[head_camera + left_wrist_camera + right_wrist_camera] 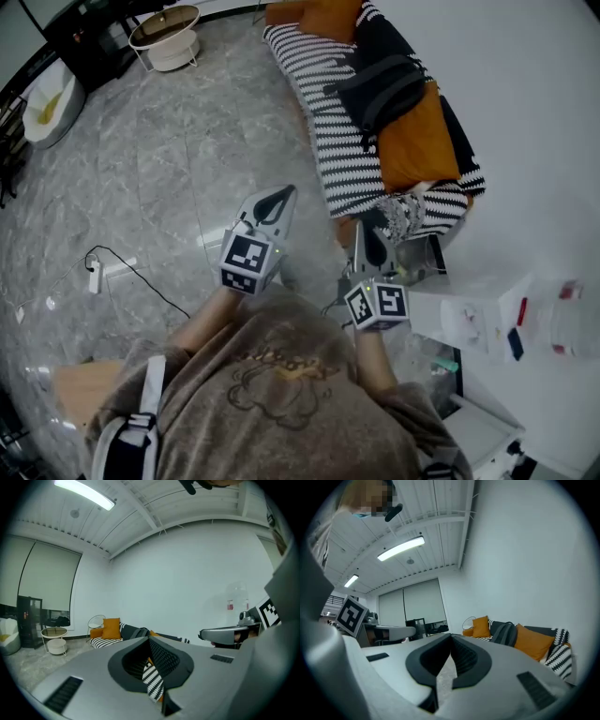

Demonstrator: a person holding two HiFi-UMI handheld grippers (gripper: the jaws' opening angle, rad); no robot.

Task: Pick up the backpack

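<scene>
Grey marbled floor tiles [187, 159] fill most of the head view, with a long sofa in a black-and-white striped cover [323, 103] running along the white wall at the upper right. On that sofa lies the dark grey and black fabric backpack [380, 89], resting on the seat against a large orange cushion [412, 141], with a second orange cushion [323, 14] further up the sofa. The left gripper [284, 195] and the right gripper [368, 227] are held out in front of the person in a brown sweatshirt [272, 384], side by side over the floor, pointing towards the near end of the sofa and well apart from the backpack. In each gripper view the two grey jaws meet at their tips, pressed together with nothing caught between them. A round white wire side table [169, 37] stands on the floor at the far end of the sofa, and a white power strip with a black cable [94, 277] lies on the tiles to the left. A white desk [487, 309] sits just right of the right gripper.
</scene>
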